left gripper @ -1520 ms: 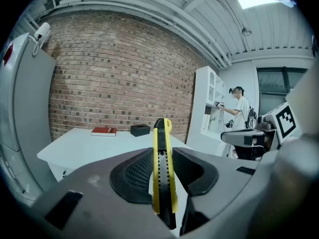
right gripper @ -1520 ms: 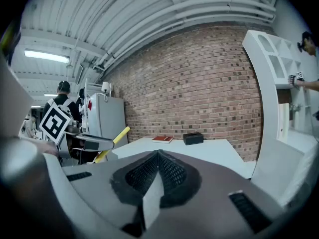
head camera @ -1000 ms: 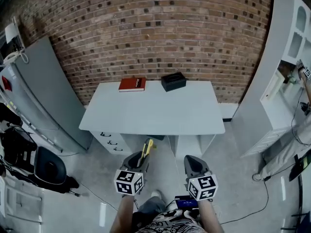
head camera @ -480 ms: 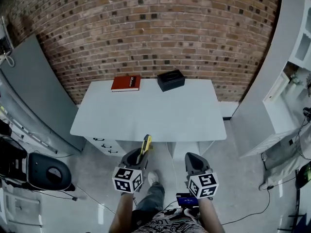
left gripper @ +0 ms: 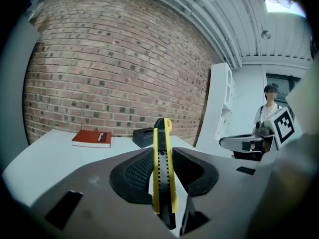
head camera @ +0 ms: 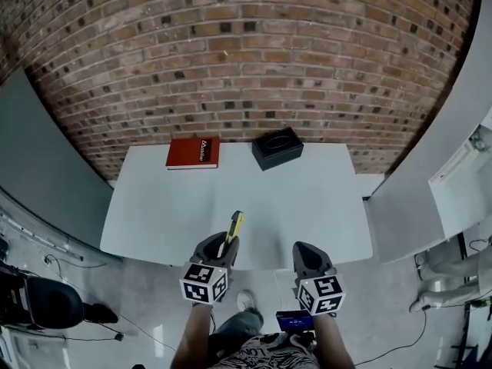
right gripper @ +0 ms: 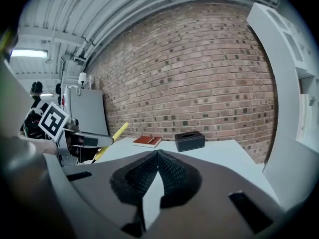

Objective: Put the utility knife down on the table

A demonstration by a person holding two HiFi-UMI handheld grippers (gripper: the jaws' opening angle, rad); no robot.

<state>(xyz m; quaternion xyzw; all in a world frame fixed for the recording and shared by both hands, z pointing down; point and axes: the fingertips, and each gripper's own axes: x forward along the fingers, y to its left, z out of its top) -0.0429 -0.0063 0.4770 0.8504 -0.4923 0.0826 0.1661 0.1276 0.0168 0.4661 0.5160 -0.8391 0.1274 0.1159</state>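
Book (head camera: 193, 152) left of box (head camera: 277, 147), both at table's (head camera: 292, 206) far edge, near wall (head camera: 231, 52)

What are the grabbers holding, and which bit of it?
The left gripper pinches the yellow utility knife by the sides of its body, toward the back end; the front end sticks out ahead. The right gripper holds nothing, its jaws closed together.

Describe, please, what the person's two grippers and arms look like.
Both the left gripper and right gripper are dark grey, with black ribbed pads and a white cube of black square markers. Forearms are unsleeved; the shirt has a black-and-white print.
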